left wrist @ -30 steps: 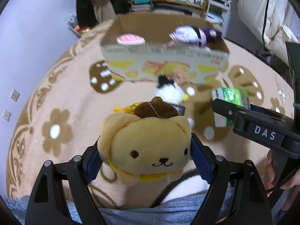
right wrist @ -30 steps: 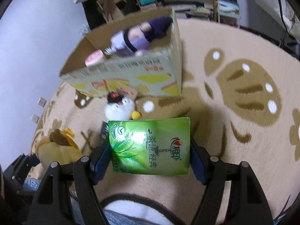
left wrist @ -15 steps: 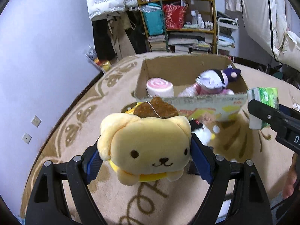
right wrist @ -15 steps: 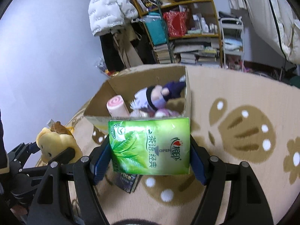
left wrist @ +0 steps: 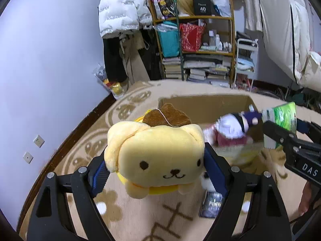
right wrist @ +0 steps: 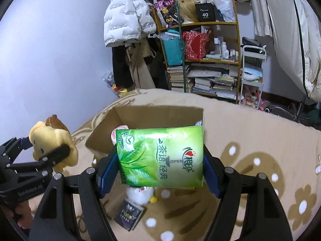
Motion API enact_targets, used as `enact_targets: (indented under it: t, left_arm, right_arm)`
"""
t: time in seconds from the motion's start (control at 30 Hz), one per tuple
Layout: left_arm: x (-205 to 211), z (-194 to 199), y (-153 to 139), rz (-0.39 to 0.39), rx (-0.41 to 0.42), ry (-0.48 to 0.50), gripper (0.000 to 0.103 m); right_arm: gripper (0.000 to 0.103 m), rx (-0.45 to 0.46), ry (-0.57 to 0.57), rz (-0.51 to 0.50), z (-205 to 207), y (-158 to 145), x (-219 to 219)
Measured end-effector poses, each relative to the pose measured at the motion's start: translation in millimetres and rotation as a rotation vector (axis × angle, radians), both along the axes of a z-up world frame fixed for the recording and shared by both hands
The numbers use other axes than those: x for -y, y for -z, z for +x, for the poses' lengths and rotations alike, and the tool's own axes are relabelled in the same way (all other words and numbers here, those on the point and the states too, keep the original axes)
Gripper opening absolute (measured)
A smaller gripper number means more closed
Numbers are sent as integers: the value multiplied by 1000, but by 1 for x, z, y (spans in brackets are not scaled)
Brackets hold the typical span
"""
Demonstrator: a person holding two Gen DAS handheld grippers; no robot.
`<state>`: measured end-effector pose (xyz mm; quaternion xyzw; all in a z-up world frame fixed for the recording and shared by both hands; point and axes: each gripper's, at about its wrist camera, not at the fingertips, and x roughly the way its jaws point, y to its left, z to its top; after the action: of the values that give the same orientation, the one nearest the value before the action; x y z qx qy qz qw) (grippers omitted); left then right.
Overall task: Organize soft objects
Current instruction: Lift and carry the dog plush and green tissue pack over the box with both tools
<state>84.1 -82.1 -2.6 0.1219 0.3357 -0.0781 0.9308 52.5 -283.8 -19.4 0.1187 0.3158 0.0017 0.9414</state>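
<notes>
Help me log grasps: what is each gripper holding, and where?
Left gripper: yellow dog plush, clamped across the sides of its head. Right gripper: green tissue pack, clamped on its two short ends.

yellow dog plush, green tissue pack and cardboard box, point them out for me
yellow dog plush (left wrist: 160, 152), left wrist view, on its face.
green tissue pack (right wrist: 160, 156), right wrist view, front of the wrapper.
cardboard box (right wrist: 152, 116), right wrist view, inner back wall.
</notes>
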Motion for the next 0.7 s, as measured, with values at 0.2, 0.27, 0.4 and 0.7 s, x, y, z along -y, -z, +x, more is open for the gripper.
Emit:
enact_targets:
  t: [0.2,0.27,0.4,0.7]
  left_arm:
    - [4,22,-12,-20,22,0,84]
    - [5,28,-14,-39,20,-1,84]
    - [5,38,-16,-44,35,-8,84]
    - [8,63,2,-68,25,4,84]
  right_arm:
    - [78,30,5,-26,15,-9,4]
    - [78,39,10,-25,19,-10,5]
    - [78,44,25,29,28,-7,10]
    - [79,58,29,46,44,-2,17]
